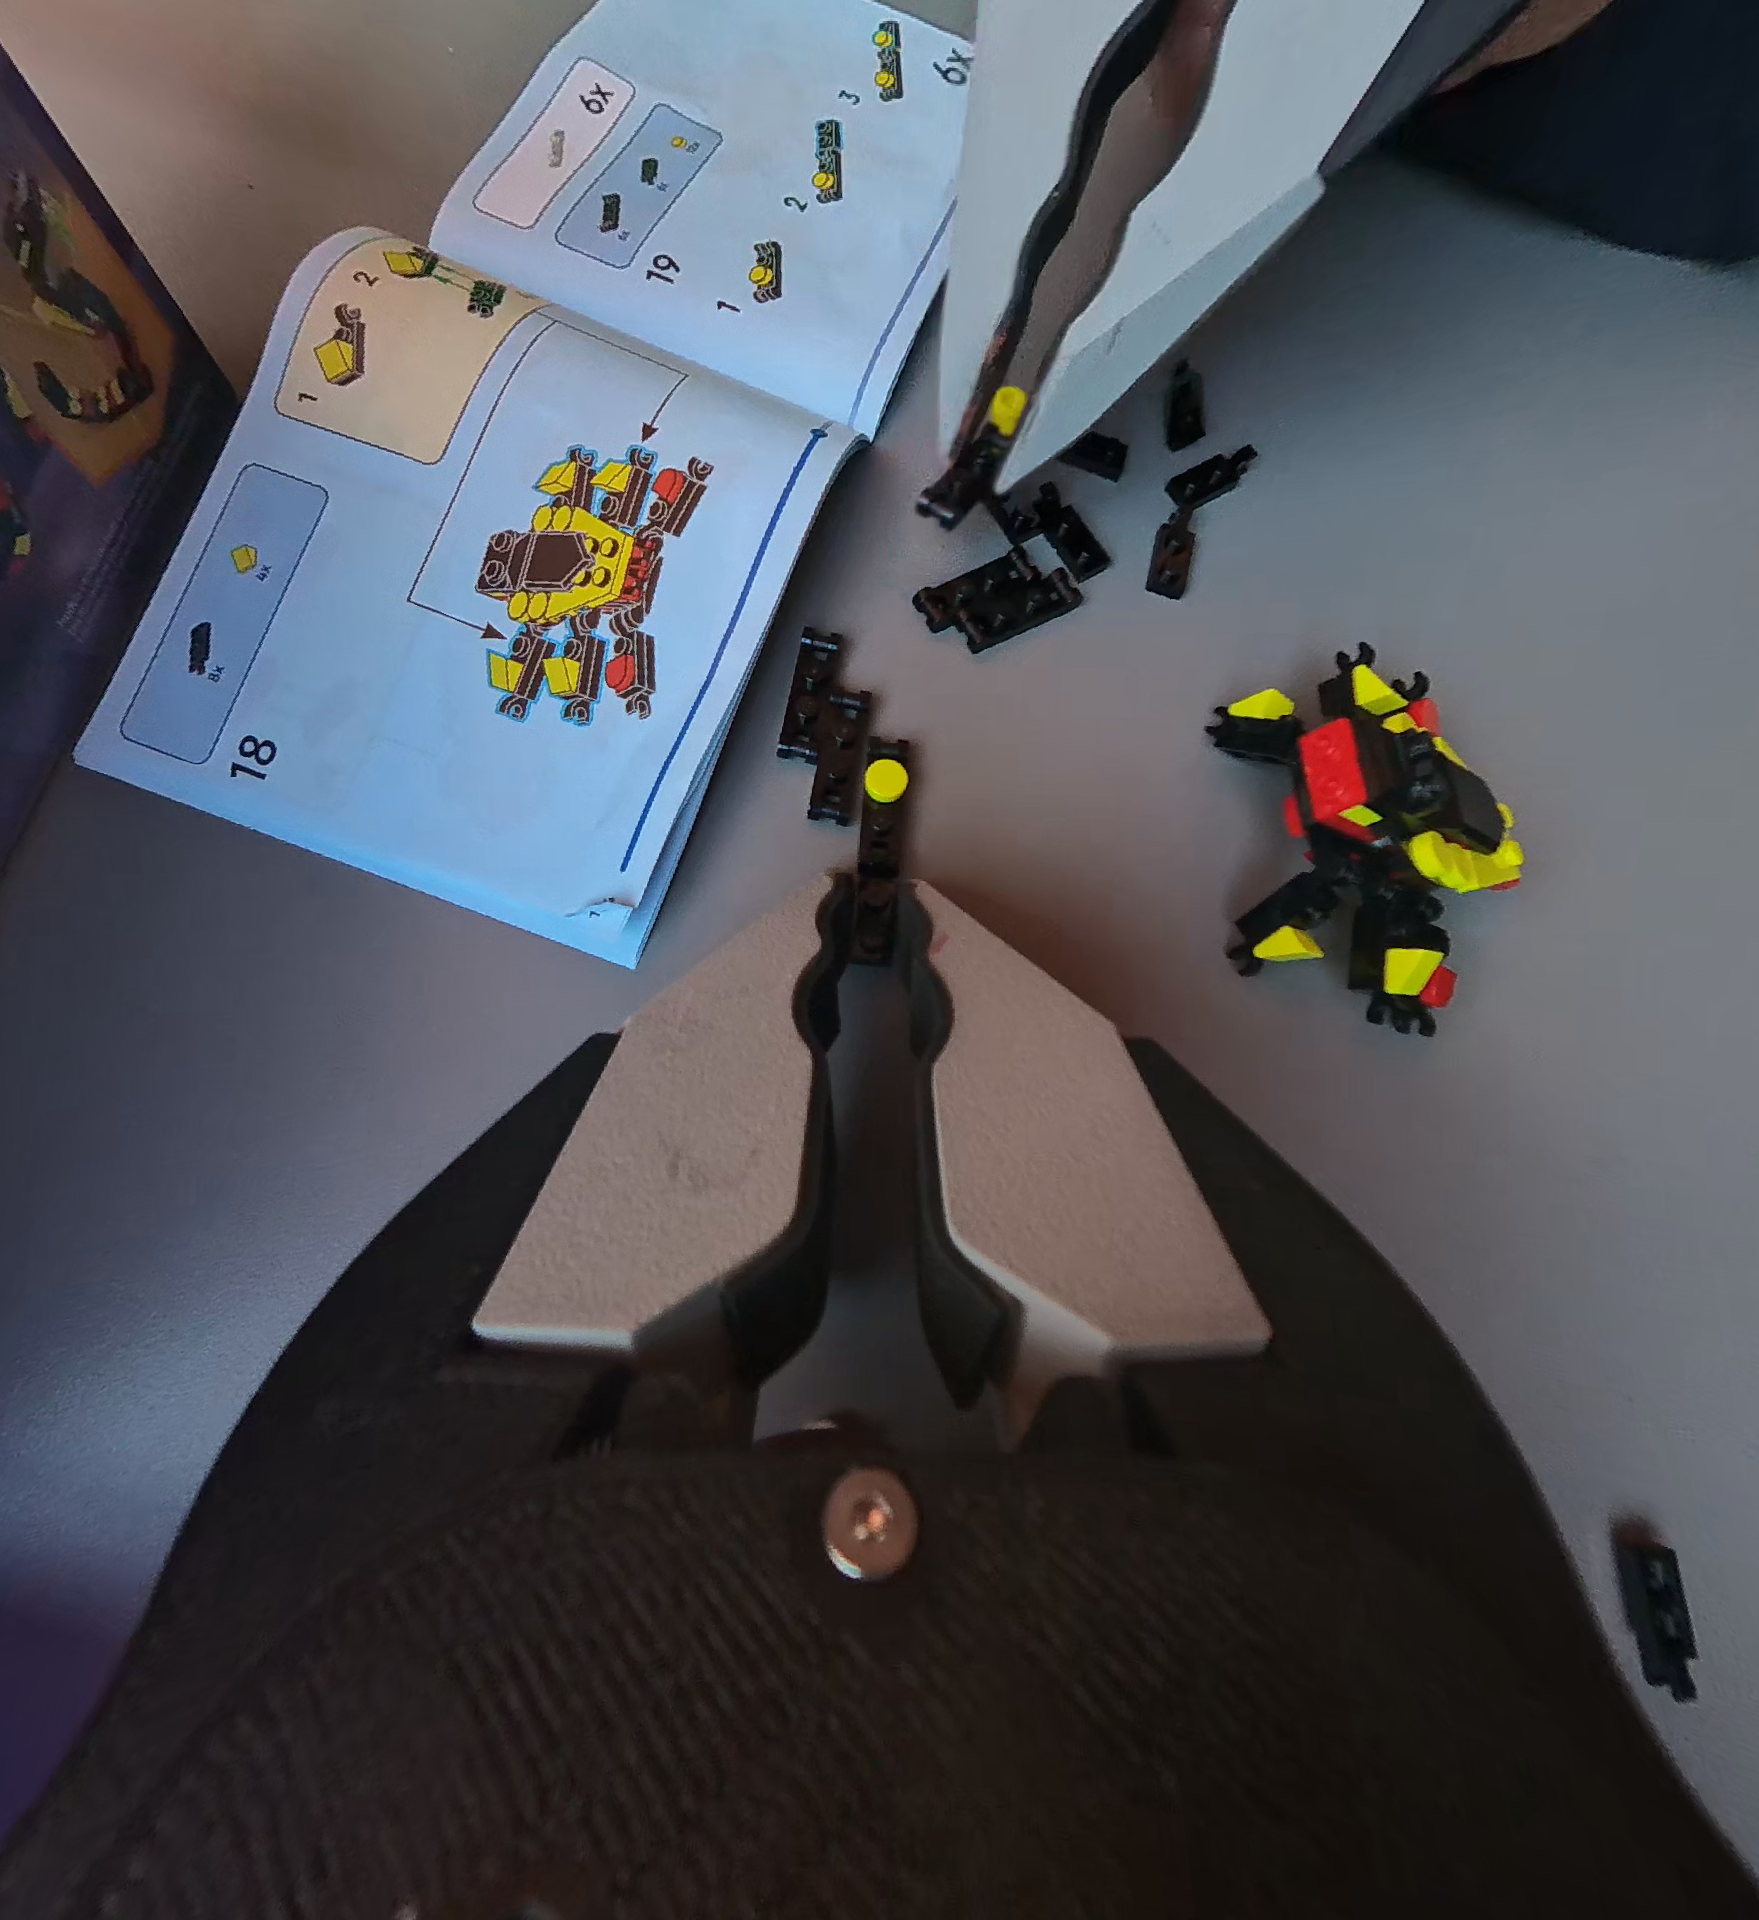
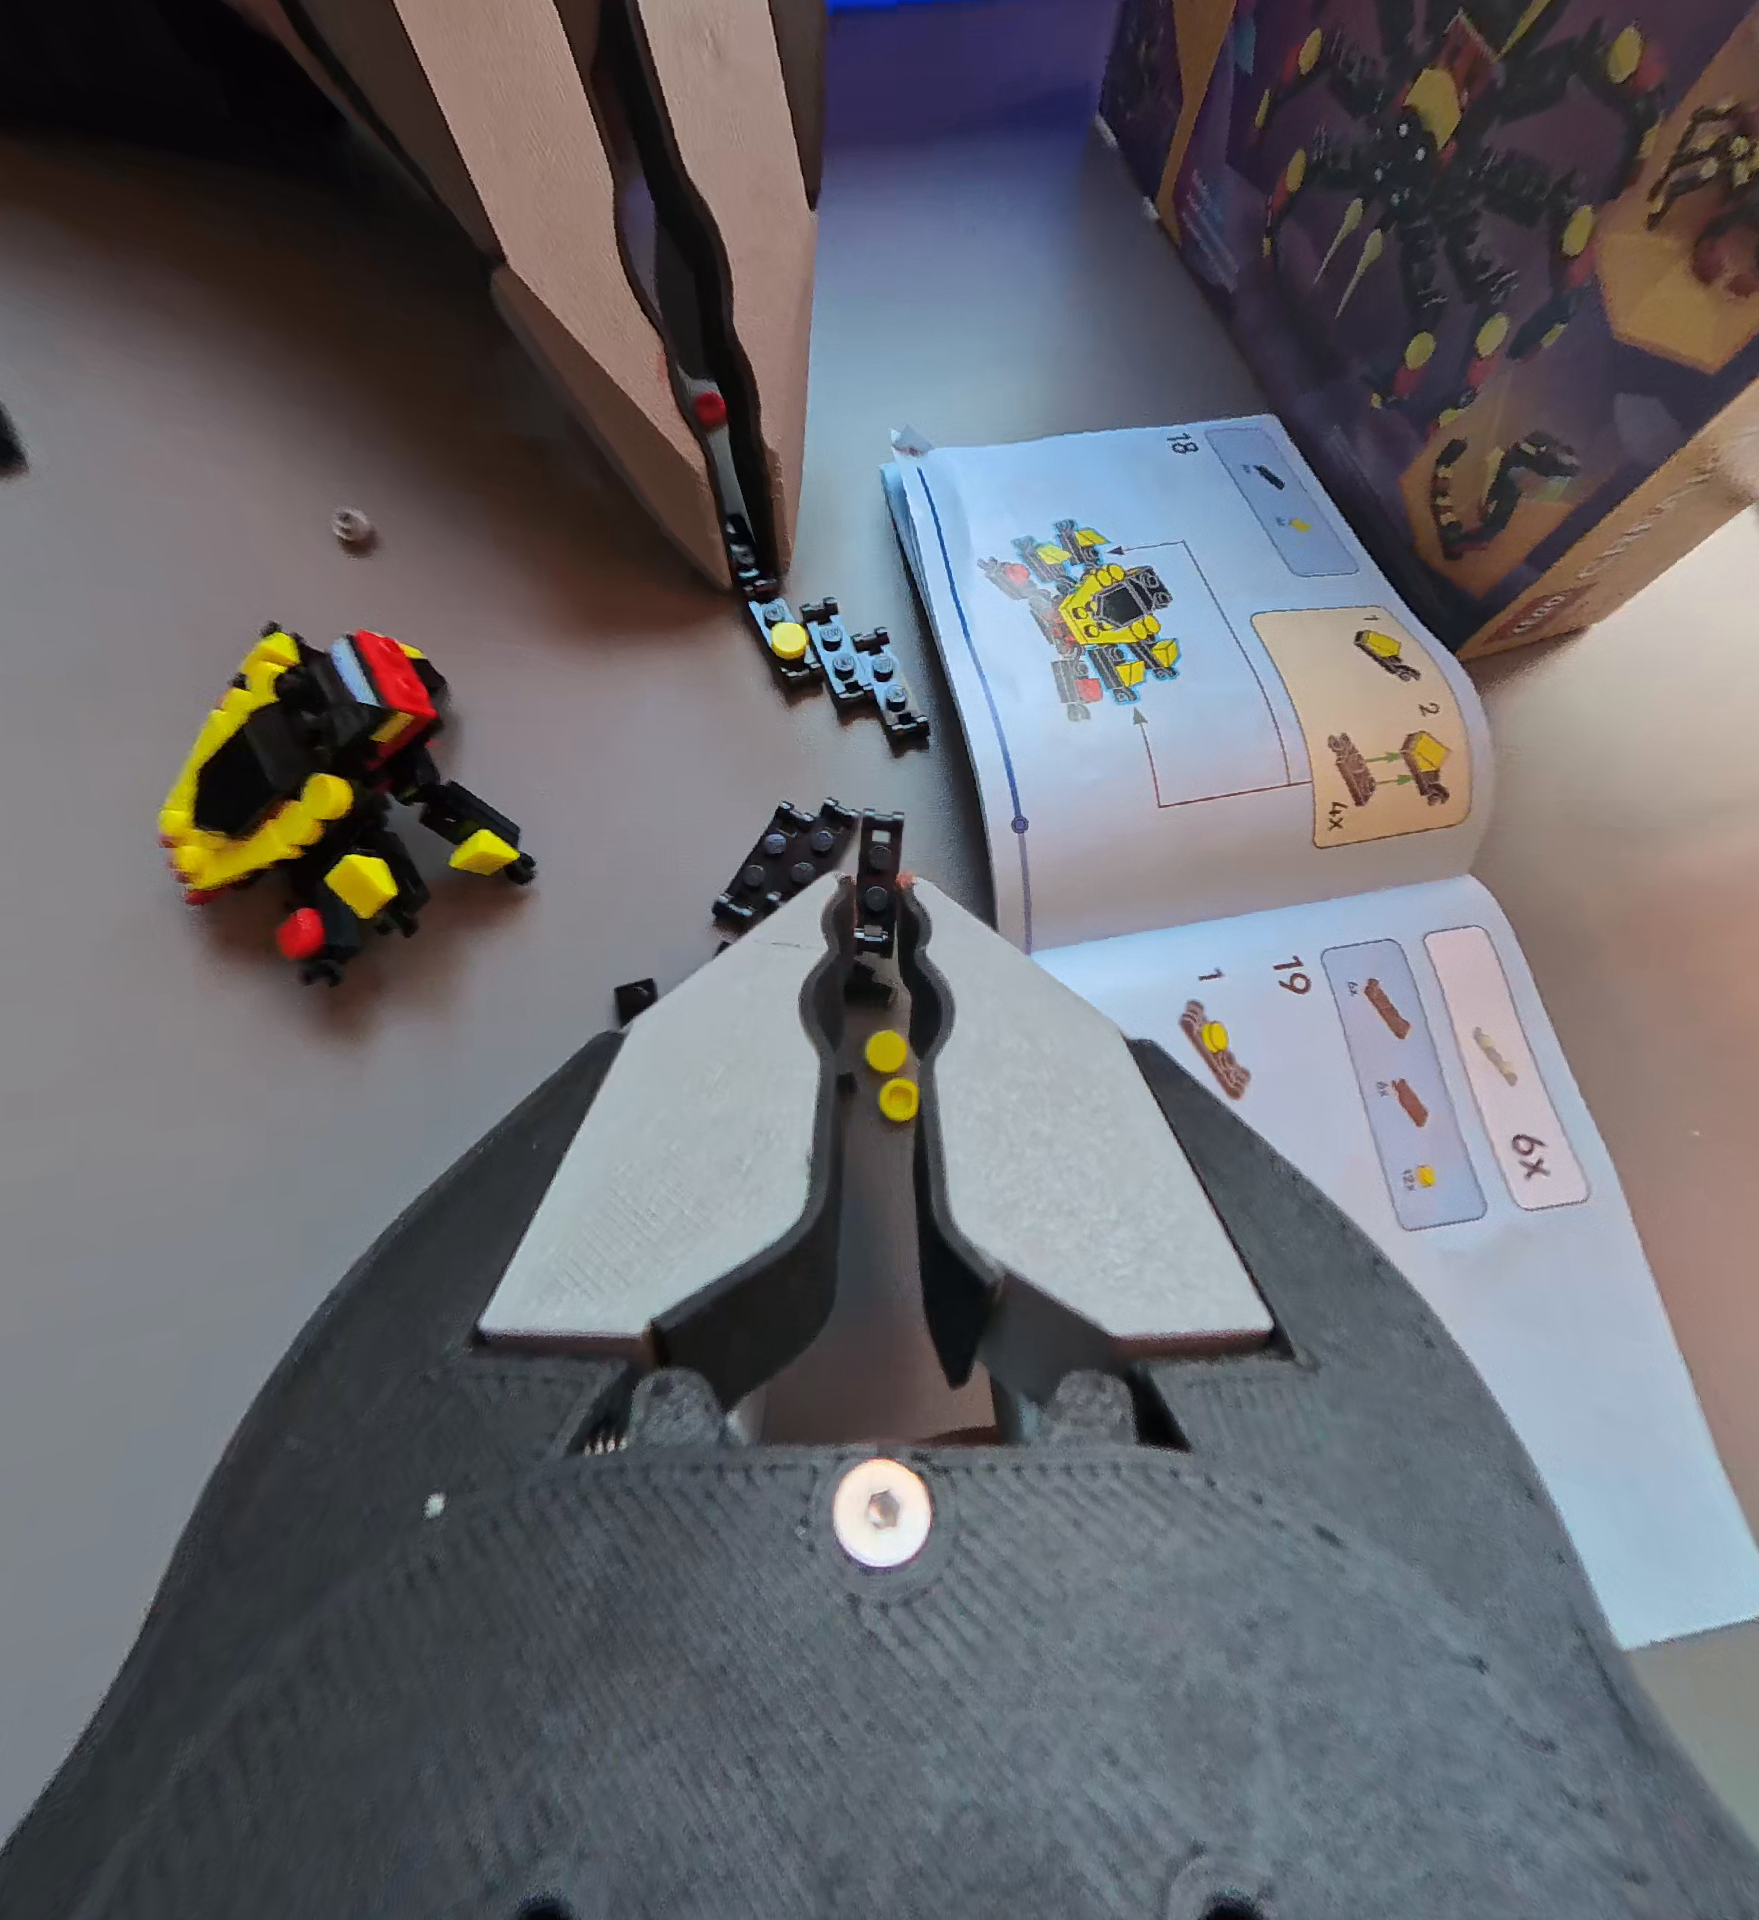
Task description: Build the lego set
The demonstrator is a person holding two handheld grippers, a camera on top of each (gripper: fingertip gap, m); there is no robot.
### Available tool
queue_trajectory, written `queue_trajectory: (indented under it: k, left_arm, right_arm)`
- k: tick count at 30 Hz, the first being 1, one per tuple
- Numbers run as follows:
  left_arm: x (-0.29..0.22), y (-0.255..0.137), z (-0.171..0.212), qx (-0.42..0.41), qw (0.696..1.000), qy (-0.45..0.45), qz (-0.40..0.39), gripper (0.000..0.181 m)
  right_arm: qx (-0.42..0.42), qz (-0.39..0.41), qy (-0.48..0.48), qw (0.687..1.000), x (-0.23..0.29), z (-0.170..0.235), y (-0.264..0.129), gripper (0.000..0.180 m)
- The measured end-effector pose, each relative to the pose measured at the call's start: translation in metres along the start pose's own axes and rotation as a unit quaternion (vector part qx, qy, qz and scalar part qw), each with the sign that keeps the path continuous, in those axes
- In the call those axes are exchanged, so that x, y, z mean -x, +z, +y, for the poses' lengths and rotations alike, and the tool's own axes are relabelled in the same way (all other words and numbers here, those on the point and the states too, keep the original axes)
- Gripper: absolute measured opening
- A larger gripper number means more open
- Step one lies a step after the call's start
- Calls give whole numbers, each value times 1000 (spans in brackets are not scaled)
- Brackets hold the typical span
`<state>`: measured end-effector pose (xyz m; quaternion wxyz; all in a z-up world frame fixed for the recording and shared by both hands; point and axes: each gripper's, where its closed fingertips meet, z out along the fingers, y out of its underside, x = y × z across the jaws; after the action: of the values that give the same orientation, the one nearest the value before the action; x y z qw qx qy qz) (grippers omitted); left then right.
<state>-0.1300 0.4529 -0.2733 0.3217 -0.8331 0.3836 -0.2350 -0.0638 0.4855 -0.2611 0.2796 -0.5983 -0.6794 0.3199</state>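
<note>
Your left hand-held gripper (image 1: 873, 914) is squeezed tight on a thin black piece with a yellow dot (image 1: 884, 805) on top, and it sits in the middle of the worktop (image 1: 1477, 1299), touching two loose black plates (image 1: 821, 717). Your right hand-held gripper (image 2: 873, 914) is squeezed on another small black piece (image 2: 877, 883), right above a little pile of black pieces (image 2: 787, 857). The half-built spider (image 1: 1374, 831) lies on the right in the left wrist view, well apart from both grippers. The open booklet (image 1: 501, 582) lies on the left there, and the box (image 2: 1477, 260) stands on the far side of it. These pieces are tiny. If you squeeze crooked, one could pop out and skip away. If you push down hard, you could knock the pile about. Two loose yellow dots (image 2: 890, 1070) lie under your right gripper and could roll off. I see no tray or bowl here. All the loose pieces lie bare on the worktop, and I cannot see inside the box.
</note>
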Motion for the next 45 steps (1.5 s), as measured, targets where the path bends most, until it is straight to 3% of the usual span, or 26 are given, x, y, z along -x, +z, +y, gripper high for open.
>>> queue_trajectory:
  k: [1, 6, 11, 16, 22, 26, 36, 45]
  left_arm:
    - [0, 0, 0, 0, 1000, 1, -1, 5]
    - [0, 0, 0, 1, 1000, 5, -5, 5]
    - [0, 0, 0, 0, 1000, 4, -3, 5]
    - [0, 0, 0, 0, 1000, 4, -3, 5]
    - [0, 0, 0, 0, 1000, 5, -5, 5]
    - [0, 0, 0, 1, 1000, 6, -5, 5]
    - [0, 0, 0, 1, 1000, 8, -7, 5]
    - [-4, 0, 0, 4, 1000, 24, -2, 13]
  right_arm:
    - [1, -14, 2, 1000, 3, 1, -3, 5]
    - [55, -3, -47, 997, 1, 26, -33, 5]
    - [68, -34, -27, 997, 6, 41, -56, 5]
    - [97, -45, -33, 994, 11, 51, -40, 6]
    - [54, -33, -27, 998, 5, 37, -47, 12]
    - [14, 16, -3, 1000, -16, 24, -46, 5]
    - [49, 12, -2, 999, -15, 35, -23, 8]
    - [56, 13, -11, 998, -14, 37, -23, 0]
